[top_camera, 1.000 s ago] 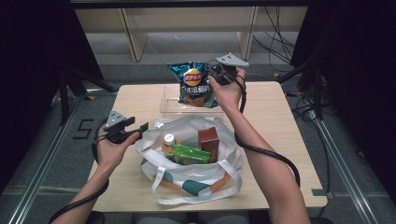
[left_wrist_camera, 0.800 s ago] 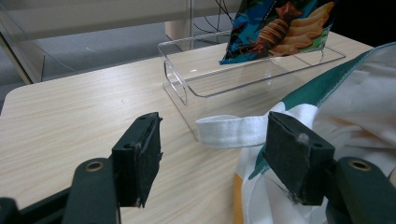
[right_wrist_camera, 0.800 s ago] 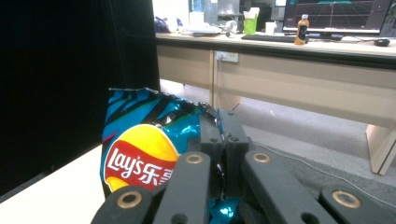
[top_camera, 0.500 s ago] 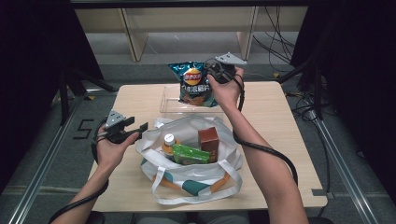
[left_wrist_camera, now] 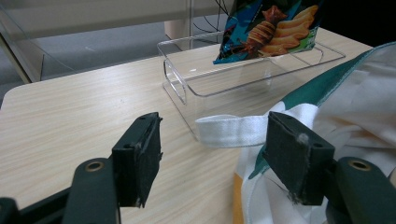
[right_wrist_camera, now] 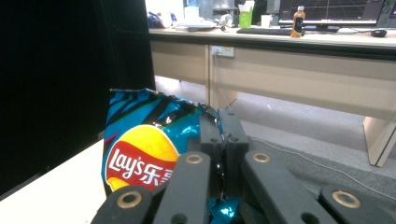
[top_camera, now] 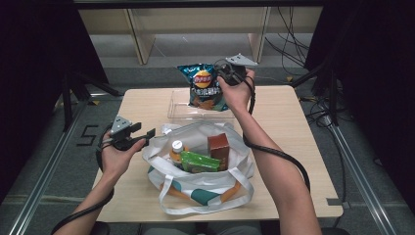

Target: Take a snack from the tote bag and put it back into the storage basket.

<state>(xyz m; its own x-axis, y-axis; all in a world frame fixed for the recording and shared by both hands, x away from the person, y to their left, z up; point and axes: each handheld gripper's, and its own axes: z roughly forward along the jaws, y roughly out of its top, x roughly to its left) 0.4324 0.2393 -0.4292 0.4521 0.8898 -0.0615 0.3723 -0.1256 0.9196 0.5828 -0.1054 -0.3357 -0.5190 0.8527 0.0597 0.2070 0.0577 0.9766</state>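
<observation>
Your blue crisp bag hangs upright, pinched at its top corner, its bottom just inside the clear tray.

The chip bag at lower left reads "Lay's", with what look like Chinese characters beside it.

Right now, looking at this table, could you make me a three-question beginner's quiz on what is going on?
1. True or false: the right gripper is shut on the chip bag.
2. What lies under the chip bag: A) clear tray, B) white tote bag, C) bare floor?
3. How do the left gripper jaws stand, and is anything clamped?

Key: 1 true. 2 A. 3 Open, nothing clamped; the tote bag's strap lies beyond them.
</observation>
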